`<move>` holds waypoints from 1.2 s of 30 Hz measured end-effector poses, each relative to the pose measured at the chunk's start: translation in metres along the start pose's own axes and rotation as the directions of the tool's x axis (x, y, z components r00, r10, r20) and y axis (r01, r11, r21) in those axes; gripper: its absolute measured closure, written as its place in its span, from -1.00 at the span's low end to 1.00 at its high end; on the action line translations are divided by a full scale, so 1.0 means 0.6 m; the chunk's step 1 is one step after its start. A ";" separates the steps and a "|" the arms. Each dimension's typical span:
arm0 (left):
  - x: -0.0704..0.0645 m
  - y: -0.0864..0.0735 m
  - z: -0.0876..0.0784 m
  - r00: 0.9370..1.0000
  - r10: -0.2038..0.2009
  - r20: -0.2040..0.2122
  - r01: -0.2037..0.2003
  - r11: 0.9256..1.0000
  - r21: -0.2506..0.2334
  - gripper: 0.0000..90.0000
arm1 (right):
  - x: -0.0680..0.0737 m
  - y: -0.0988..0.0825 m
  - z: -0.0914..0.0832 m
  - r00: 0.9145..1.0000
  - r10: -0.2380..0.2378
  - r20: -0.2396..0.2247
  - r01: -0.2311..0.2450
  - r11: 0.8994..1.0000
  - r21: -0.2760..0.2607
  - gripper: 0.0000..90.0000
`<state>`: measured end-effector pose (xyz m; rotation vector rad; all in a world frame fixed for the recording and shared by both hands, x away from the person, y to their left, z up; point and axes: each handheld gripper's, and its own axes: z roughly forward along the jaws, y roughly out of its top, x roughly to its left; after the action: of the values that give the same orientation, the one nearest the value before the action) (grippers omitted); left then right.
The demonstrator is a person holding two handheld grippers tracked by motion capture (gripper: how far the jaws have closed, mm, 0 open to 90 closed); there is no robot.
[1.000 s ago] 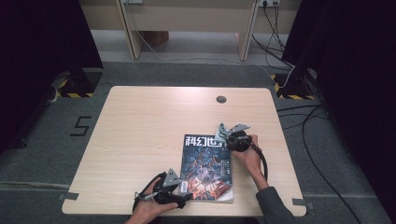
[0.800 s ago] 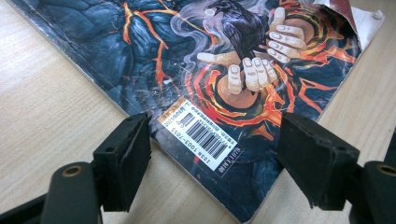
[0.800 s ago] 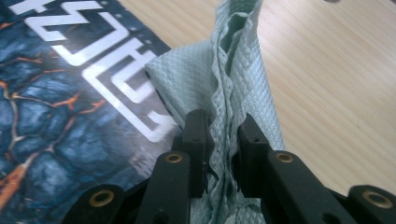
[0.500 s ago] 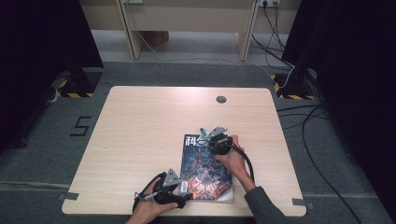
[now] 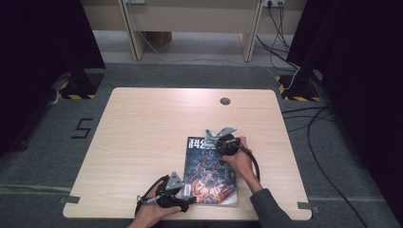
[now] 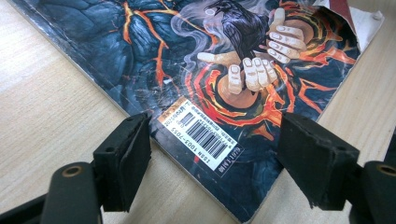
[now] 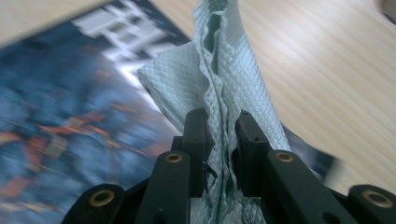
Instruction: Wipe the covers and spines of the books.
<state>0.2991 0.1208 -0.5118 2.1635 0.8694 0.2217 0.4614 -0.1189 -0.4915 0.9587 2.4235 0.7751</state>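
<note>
One crumpled pale-green paper towel [image 7: 219, 84] is pinched between the shut right tongs [image 7: 219, 126], held over the top edge of a magazine [image 5: 209, 168] lying flat near the tabletop's [image 5: 142, 123] front edge. Left tongs [image 6: 215, 154] stand wide apart, straddling the magazine's barcode corner and gripping nothing, that hand [image 5: 149, 213] resting low at the front edge.

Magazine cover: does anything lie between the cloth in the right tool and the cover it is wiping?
Nothing visible does. The right tool is shut on the pale green cloth, which hangs right over the magazine; no other object lies on the cover.
</note>
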 end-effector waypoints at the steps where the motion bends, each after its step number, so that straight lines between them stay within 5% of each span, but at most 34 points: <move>1: 0.000 0.000 0.000 1.000 -0.001 0.000 0.001 1.000 -0.001 -0.44 | -0.012 -0.007 -0.004 1.000 0.024 0.010 -0.024 1.000 0.001 0.74; 6: 0.000 0.000 0.000 1.000 -0.003 0.001 0.003 1.000 0.003 -0.44 | -0.050 -0.033 -0.018 0.996 0.076 0.038 -0.076 0.997 0.003 0.74; 15: 0.000 0.000 0.000 1.000 -0.004 0.001 0.004 1.000 0.002 -0.44 | -0.034 -0.021 -0.012 0.998 0.023 0.065 -0.024 1.000 0.017 0.71; 28: 0.000 -0.001 0.000 1.000 -0.002 0.001 0.002 1.000 0.002 -0.44 | 0.069 0.063 0.040 0.997 -0.050 -0.054 0.049 0.999 -0.016 0.71; 29: 0.001 0.000 -0.001 1.000 0.001 0.000 -0.001 1.000 0.004 -0.44 | 0.085 0.076 0.047 0.994 -0.083 -0.068 0.081 0.996 -0.022 0.71; 36: 0.001 -0.001 -0.001 1.000 -0.001 0.001 0.001 1.000 0.002 -0.44 | 0.103 0.082 0.050 0.989 -0.104 -0.103 0.100 0.994 -0.038 0.71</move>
<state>0.2991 0.1215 -0.5119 2.1645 0.8712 0.2196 0.4603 -0.0342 -0.4938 0.7930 2.5195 0.8452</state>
